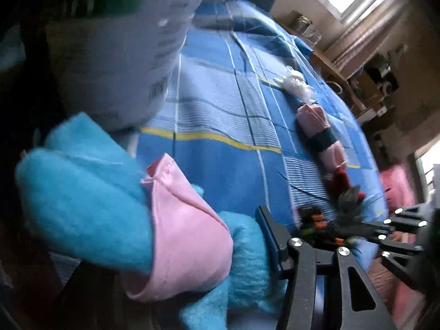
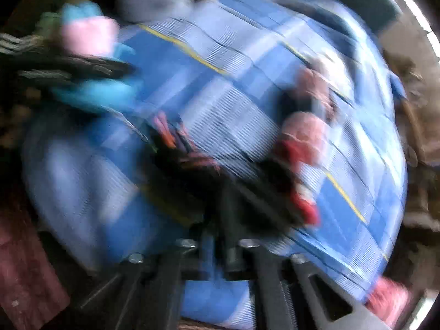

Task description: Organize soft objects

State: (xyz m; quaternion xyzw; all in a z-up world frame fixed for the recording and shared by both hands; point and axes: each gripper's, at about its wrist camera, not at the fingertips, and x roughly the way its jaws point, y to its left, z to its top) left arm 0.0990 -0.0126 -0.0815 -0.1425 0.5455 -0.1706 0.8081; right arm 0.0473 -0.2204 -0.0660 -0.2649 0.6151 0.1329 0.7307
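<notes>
Pink rolls [image 1: 312, 118] line blue bedspread [image 1: 214, 104].

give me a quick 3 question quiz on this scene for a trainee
1. True or false: the left gripper carries a fluffy blue item with a pink fabric band.
2. What pattern is the bedspread? A) floral B) blue plaid with yellow lines C) plain white
3. The rolled soft items lie in a ____ on the bedspread.

Key: 1 true; 2 B; 3 row
</notes>
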